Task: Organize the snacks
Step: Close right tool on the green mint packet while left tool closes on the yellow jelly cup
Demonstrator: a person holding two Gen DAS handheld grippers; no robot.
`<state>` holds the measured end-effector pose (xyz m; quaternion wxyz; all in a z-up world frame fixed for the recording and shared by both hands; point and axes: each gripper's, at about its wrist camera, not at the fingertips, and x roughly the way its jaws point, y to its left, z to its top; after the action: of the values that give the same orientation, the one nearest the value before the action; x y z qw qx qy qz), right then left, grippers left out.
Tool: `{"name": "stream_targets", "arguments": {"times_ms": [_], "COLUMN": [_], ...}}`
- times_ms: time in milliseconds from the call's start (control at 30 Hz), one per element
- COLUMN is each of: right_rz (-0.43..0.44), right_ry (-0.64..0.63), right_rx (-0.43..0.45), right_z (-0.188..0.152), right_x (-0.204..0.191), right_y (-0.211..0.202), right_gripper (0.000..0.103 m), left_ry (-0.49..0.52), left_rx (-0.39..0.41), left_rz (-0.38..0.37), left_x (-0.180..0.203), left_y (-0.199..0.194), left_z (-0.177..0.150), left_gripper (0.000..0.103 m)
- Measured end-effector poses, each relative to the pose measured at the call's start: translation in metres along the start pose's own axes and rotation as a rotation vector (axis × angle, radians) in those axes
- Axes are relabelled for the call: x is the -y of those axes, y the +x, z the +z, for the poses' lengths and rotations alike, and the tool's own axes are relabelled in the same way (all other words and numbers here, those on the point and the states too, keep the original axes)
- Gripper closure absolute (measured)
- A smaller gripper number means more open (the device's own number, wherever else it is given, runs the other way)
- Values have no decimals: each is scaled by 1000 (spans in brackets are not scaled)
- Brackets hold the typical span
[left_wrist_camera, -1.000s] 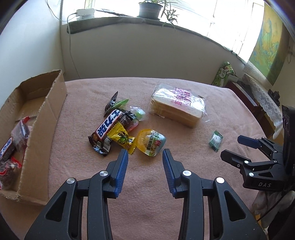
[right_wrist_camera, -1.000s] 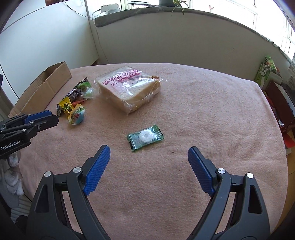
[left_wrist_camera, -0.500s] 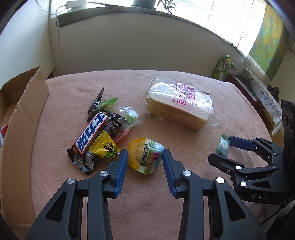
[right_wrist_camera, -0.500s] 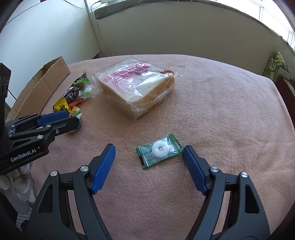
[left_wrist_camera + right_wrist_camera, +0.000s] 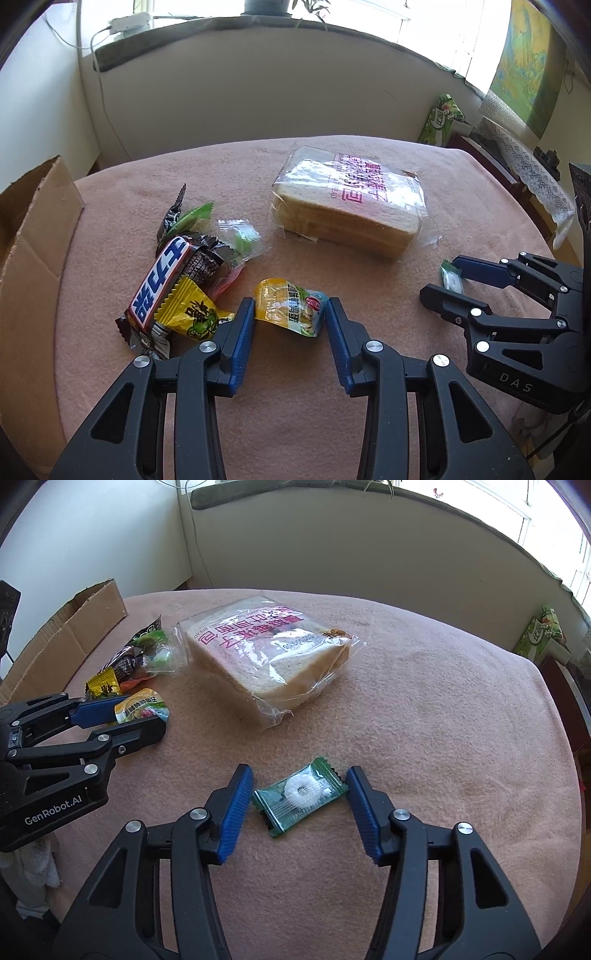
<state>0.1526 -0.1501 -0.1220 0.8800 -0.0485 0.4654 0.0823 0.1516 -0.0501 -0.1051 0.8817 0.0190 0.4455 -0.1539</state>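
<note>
On the pink cloth a yellow jelly packet (image 5: 291, 310) lies between the blue pads of my left gripper (image 5: 289, 308). The pads stand close at its two edges and the packet is not squeezed. My right gripper (image 5: 299, 775) straddles a green wrapped candy (image 5: 301, 794) with a white ring inside. Its jaws are closing, and the pads are right at the wrapper's two ends. In the right wrist view the left gripper (image 5: 147, 716) shows from the side with the jelly packet (image 5: 142, 707) between its fingers. The left wrist view shows the right gripper (image 5: 441, 278) around the green candy (image 5: 451, 277).
A bagged loaf of sliced bread (image 5: 351, 199) lies behind both grippers. A chocolate bar (image 5: 162, 280), a yellow candy (image 5: 192, 314) and several small wrappers are heaped to the left. A cardboard box (image 5: 33, 236) stands at the table's left edge.
Both grippers have come forward and down over their snacks. The left one now has the jelly packet between its pads. The right jaws have narrowed from wide to the green candy's ends.
</note>
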Motion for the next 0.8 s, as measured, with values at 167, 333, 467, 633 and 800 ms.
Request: {"name": "stream_targets", "arguments": {"times_ms": [167,333,467,633,800], "right_rz": [15,17,22,33,35], "right_ry": [20,26,35,43,39], "right_rx": [1,9,15,23,47], "right_z": [-1,-5,-7,-9,-8], "right_x": [9,11,12,13,10], "right_y": [-3,-9,-13,-20,-34], "right_gripper": [61,62,62,62,62], "left_ry": [8,-11,-14,-31,-45], "left_rx": [2,9,21,44,77], "left_rz": [5,-1,-8,-18,-29], "left_x": [0,0,-1,-3,-8], "left_y": [0,-1,-8,-20,-39], "left_z": [1,2,-1,-3,-4], "left_gripper": [72,74,74,75,75]}}
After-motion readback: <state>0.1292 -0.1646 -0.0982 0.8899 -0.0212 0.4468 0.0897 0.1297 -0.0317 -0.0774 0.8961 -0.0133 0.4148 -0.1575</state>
